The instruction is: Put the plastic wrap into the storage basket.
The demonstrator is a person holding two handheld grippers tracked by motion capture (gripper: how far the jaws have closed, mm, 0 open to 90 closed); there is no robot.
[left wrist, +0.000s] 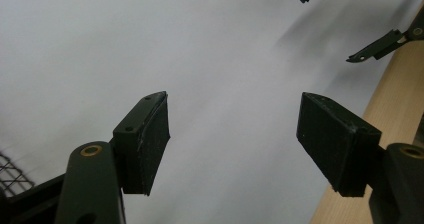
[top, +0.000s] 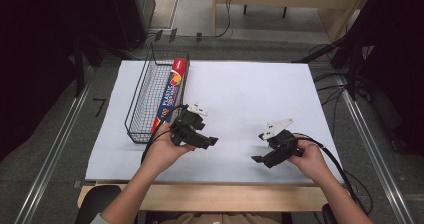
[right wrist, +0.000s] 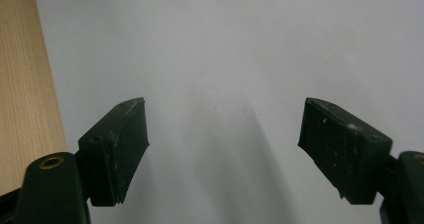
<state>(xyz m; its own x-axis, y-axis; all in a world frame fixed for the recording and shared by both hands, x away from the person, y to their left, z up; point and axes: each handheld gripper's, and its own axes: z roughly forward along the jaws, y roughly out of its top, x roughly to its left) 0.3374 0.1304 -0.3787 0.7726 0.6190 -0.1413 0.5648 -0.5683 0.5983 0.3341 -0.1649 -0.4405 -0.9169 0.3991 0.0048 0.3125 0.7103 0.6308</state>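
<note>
A black wire basket (top: 150, 91) stands on the left part of the white sheet (top: 240, 94), and a long red and blue plastic wrap box (top: 171, 90) lies along its right side. My left gripper (top: 212, 141) hovers just right of the basket's near end, pointing right, open with nothing between its jaws (left wrist: 232, 144). My right gripper (top: 257, 159) sits at the near right of the sheet, pointing left, open and empty (right wrist: 225, 149). Its jaw tips also appear at the top right of the left gripper view.
The white sheet covers a wooden table (top: 210, 196) whose front edge runs below both hands. A corner of the wire basket (left wrist: 12, 171) shows at the lower left of the left gripper view. Cables (top: 335, 84) lie on the floor to the right.
</note>
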